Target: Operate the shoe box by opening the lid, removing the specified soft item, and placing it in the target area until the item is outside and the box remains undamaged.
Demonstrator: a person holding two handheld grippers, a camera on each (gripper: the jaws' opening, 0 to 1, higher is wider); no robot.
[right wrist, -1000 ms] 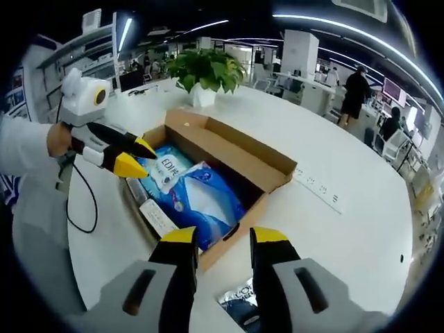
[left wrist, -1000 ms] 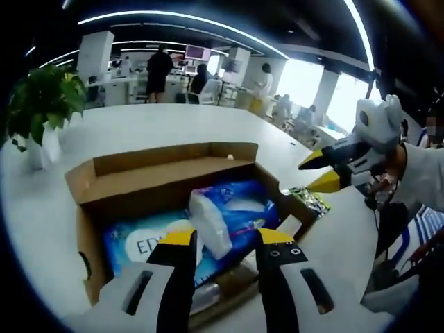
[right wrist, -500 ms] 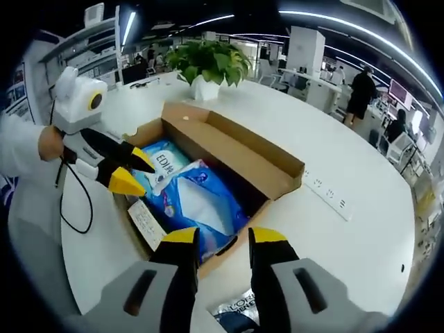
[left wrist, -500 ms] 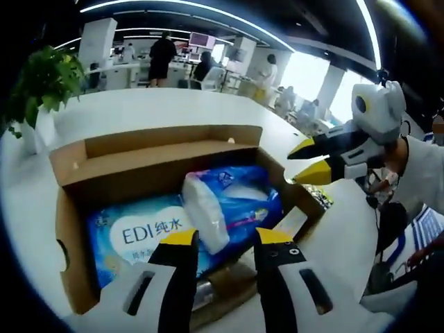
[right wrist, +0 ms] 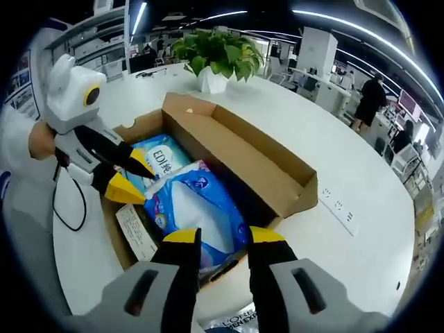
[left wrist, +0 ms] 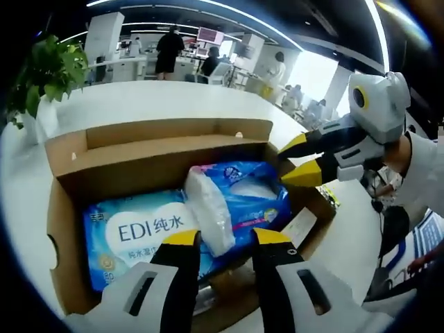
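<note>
- Left gripper view: left gripper (left wrist: 219, 237), jaws spread, hangs over the tissue pack (left wrist: 232, 201) (soft); a shallow pinch may slip.
- Right gripper (left wrist: 297, 160), spread at 3 o'clock, could tear the shoe box (left wrist: 64, 225) wall.

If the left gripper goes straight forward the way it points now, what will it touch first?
Most likely the soft tissue pack lying in the open shoe box: the left gripper, jaws open, points straight at it. Depth is hard to judge, so it may graze the box's near edge first.

Matt brown cardboard shoe box (left wrist: 139, 149); glossy blue plastic-wrapped tissue pack (left wrist: 236, 201).
</note>
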